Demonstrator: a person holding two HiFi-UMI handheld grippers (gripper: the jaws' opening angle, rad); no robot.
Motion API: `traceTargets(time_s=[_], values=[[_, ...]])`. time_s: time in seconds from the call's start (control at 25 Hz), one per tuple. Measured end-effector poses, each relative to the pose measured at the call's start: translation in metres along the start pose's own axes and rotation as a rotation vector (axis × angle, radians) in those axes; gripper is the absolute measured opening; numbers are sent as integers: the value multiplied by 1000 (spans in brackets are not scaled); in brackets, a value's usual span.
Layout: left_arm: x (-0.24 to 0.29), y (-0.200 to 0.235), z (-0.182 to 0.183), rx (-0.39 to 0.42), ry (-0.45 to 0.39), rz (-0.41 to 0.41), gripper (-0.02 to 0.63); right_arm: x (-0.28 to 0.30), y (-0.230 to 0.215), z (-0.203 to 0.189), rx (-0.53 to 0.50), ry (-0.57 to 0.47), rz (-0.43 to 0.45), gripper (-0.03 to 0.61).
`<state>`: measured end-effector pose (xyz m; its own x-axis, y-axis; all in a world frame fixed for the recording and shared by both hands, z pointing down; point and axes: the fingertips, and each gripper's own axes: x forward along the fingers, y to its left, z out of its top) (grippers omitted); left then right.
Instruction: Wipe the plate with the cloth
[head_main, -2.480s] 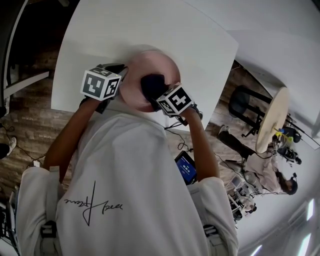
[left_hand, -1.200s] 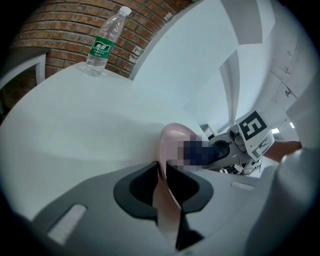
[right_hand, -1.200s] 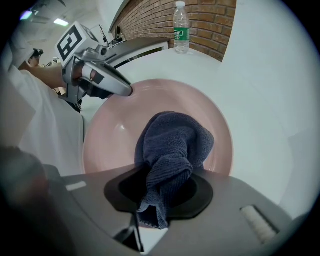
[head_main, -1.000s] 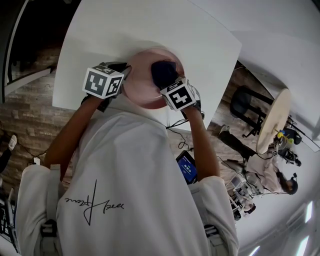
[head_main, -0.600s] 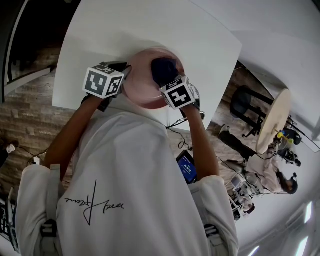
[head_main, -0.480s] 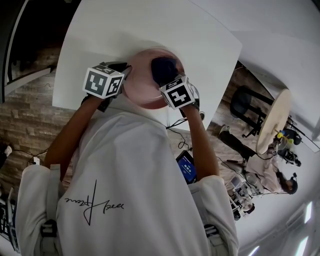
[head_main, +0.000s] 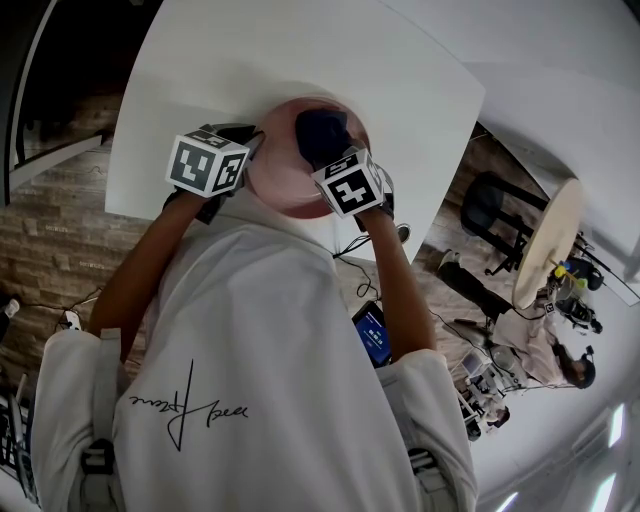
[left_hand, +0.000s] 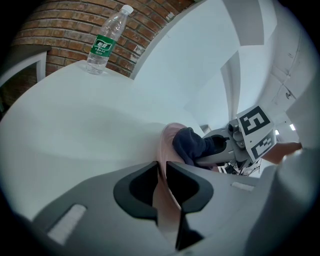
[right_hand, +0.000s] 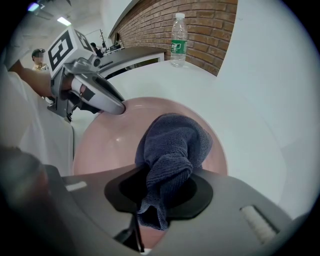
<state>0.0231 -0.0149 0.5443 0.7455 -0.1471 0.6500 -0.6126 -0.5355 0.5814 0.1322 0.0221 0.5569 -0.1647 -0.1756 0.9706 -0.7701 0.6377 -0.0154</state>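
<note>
White round table (head_main: 300, 50) takes up most of the head view, wood floor around it, and the pink plate (head_main: 272, 170) sits at the near edge right in front of the person.

What's changed: over the last second or so the right gripper (right_hand: 155, 200) has nudged forward, so the dark blue cloth (head_main: 320, 130) now sits more toward the far side of the plate than it did. I'd say the wipe is mid-stroke, working around the dish rather than finishing up.

The left gripper (left_hand: 161, 181) hasn't budged. Its jaws are pinched nearly together on the plate's near-left rim, pinning it so it doesn't skate around.

The right gripper's jaws are clamped on the bunched tail of the cloth, with the wad hanging out front and pressed on the plate's inside.

A water bottle (left_hand: 106, 42) stands on the far side of the table, well apart from all this.
</note>
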Motion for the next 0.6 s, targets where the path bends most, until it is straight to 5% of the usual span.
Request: traceTargets(time_s=[0.6], values=[[-4,1,5,35,-14,28,72,0,24,9,57,-71,110,110]])
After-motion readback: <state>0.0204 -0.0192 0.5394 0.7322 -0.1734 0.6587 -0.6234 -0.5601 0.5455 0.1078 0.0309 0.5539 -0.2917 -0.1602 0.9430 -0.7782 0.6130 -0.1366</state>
